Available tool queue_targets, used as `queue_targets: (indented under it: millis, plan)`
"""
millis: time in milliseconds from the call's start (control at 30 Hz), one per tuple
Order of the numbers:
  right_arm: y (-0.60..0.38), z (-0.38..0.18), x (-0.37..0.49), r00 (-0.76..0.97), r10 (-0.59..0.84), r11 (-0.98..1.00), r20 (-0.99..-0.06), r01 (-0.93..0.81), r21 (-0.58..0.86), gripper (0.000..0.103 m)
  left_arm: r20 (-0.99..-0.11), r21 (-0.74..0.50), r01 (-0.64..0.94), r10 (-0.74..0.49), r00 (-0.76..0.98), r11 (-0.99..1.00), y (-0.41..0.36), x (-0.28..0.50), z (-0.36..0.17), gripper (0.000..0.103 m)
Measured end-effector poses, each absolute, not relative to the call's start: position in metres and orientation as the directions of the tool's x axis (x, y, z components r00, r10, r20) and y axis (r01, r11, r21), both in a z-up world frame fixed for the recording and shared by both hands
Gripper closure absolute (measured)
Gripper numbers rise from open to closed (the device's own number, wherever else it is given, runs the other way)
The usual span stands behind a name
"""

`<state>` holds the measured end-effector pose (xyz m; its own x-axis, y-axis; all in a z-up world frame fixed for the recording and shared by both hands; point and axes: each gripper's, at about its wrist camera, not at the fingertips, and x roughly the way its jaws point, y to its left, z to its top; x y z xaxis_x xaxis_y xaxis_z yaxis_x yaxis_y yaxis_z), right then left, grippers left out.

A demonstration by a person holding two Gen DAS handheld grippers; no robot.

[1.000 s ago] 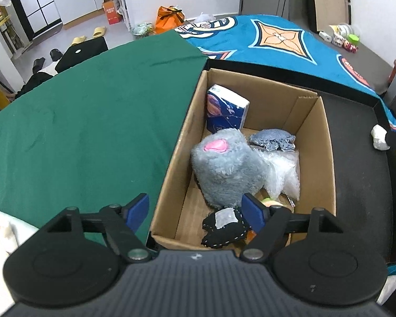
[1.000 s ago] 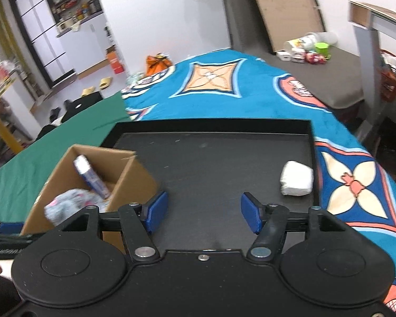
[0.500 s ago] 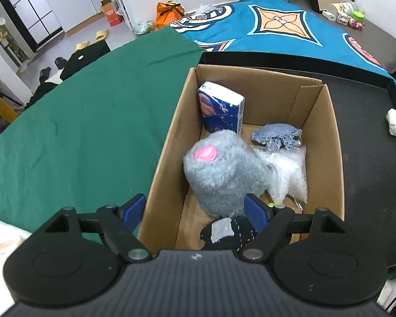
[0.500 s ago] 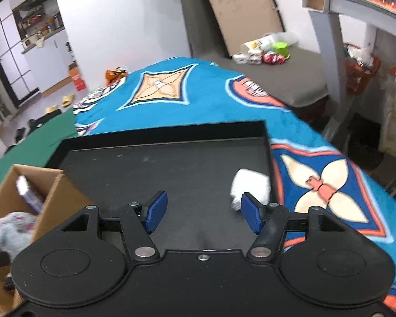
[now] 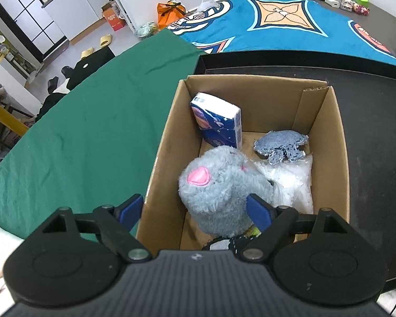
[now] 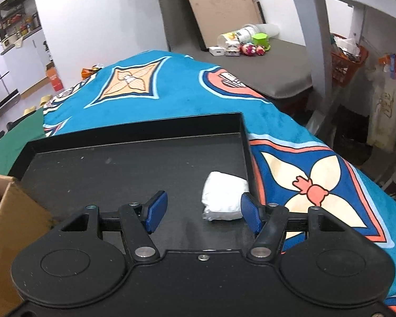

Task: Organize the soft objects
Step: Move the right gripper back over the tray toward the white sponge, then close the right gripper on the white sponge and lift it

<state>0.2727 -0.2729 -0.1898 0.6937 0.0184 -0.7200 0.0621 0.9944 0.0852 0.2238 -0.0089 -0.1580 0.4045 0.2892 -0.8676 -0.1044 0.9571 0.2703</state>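
The right tongs (image 6: 202, 210) are spread wide and empty, low over the black tray (image 6: 134, 142). Their right pad sits just beside the white bundle (image 6: 223, 196), which lies near the tray's right wall and mostly ahead of the gap, not between the pads.

The left tongs (image 5: 195, 211) are also spread and empty, hovering over the near-left corner of the box (image 5: 327, 142), which stands at the tray's left side. Inside the box are a grey plush (image 5: 219, 192), a tissue pack (image 5: 217, 124), a blue rag (image 5: 279, 144), a clear bag (image 5: 290, 182) and a black piece (image 5: 224, 244).

The step in hand looks like fetching the bundle, seemingly the last loose item. The next move calls for shifting right and forward until the pads straddle it, then closing gently, since it will squash.
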Motion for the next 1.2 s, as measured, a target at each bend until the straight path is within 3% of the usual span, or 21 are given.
queue_targets:
  millis: [167, 267, 1200]
  plan:
    - [-0.278, -0.201, 0.28, 0.67, 0.01, 0.992, -0.742, 0.087, 0.092, 0.048, -0.868, 0.282, -0.098, 0.297, 0.399, 0.954, -0.011, 0.228, -0.16, 0.016]
    - [-0.28, -0.206, 0.282, 0.658, 0.005, 0.992, -0.753, 0.09, 0.085, 0.059, -0.867, 0.285, -0.099, 0.301, 0.397, 0.953, -0.012, 0.228, -0.161, 0.015]
    - [-0.248, -0.143, 0.228, 0.697, 0.123, 0.991, -0.707, -0.044, 0.129, 0.061, -0.871, 0.185, -0.092, 0.207, 0.445, 0.978, 0.015, 0.202, -0.148, 0.015]
